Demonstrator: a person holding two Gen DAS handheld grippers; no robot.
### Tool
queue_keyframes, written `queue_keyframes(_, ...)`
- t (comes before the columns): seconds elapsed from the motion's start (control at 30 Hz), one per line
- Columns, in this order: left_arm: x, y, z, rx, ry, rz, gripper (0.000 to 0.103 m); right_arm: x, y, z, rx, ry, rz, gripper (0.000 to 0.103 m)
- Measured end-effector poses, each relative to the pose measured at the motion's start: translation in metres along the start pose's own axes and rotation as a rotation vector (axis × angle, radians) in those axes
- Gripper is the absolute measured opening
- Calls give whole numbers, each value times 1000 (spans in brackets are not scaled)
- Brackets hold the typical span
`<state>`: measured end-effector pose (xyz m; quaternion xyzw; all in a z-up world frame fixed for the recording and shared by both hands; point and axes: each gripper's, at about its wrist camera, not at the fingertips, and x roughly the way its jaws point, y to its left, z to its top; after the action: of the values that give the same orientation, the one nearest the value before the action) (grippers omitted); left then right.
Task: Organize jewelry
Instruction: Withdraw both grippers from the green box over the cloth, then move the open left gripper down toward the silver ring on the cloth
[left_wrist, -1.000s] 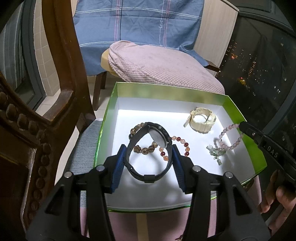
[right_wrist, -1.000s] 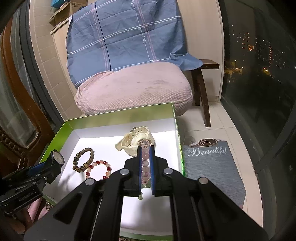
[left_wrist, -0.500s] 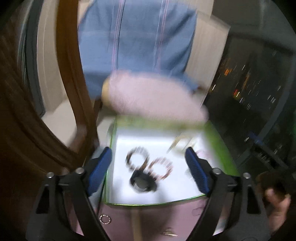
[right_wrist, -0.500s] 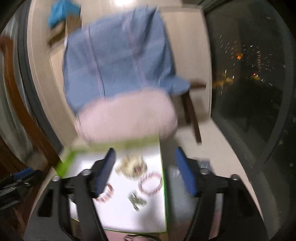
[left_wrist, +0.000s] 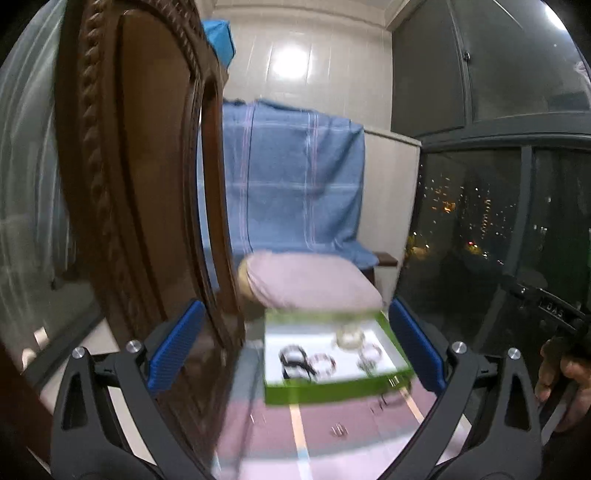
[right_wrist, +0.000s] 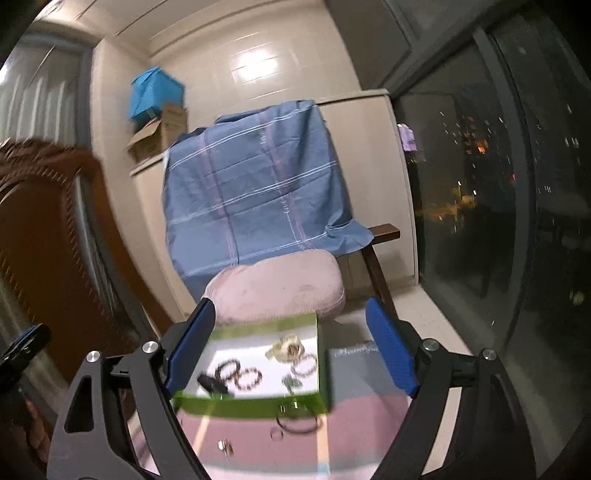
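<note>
A green box (left_wrist: 332, 391) with a white floor sits on a pink cloth, some way ahead of both grippers. In it lie a black watch (left_wrist: 293, 363), a dark bead bracelet (right_wrist: 229, 371), a reddish bead bracelet (right_wrist: 249, 380), a cream watch (right_wrist: 286, 349), a pink bead bracelet (right_wrist: 304, 365) and a green pendant (right_wrist: 291, 382). My left gripper (left_wrist: 295, 349) hangs back above the cloth, its jaws opening wide and holding nothing. My right gripper (right_wrist: 291, 350) does the same, its blue pads (right_wrist: 391, 350) bare. The green box (right_wrist: 251, 404) shows blurred in both views.
A dark bangle (right_wrist: 297, 421) and small rings (right_wrist: 225, 446) lie loose on the cloth before the box. A carved wooden chair back (left_wrist: 129, 184) rises close on the left. Behind the box stands a chair with a pink cushion (left_wrist: 306, 284) and blue cloth (right_wrist: 251, 192). A dark window (right_wrist: 480, 221) fills the right.
The left gripper let go of the black watch and the right of the pink bracelet; both now lie in the box. Both grippers opened wide and pulled back and up.
</note>
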<state>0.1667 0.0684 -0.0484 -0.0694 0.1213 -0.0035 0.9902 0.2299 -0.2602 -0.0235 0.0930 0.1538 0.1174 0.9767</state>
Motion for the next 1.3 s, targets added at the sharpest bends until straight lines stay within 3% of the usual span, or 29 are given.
queue_keyframes(0.27, -8, -6, -68, -80, 242, 2, 99, -42, 15, -67, -74, 143, 23, 82)
queue_keyframes(0.4, -4, -12, -102, -61, 255, 29, 99, -51, 9, -113, -89, 122, 4, 83)
queue_keyframes(0.47, 7, -16, -118, -37, 297, 76, 99, -42, 8, -129, -99, 177, -22, 83)
queue_keyframes(0.5, 14, -19, -122, -40, 342, 49, 99, -37, 9, -133, -96, 203, -12, 83)
queue_keyframes(0.7, 14, -27, -124, -6, 314, 43, 99, -34, 15, -137, -113, 183, -12, 83)
queue_keyframes(1.3, 26, -27, -123, 7, 340, 52, 99, -24, 18, -137, -110, 209, -3, 83)
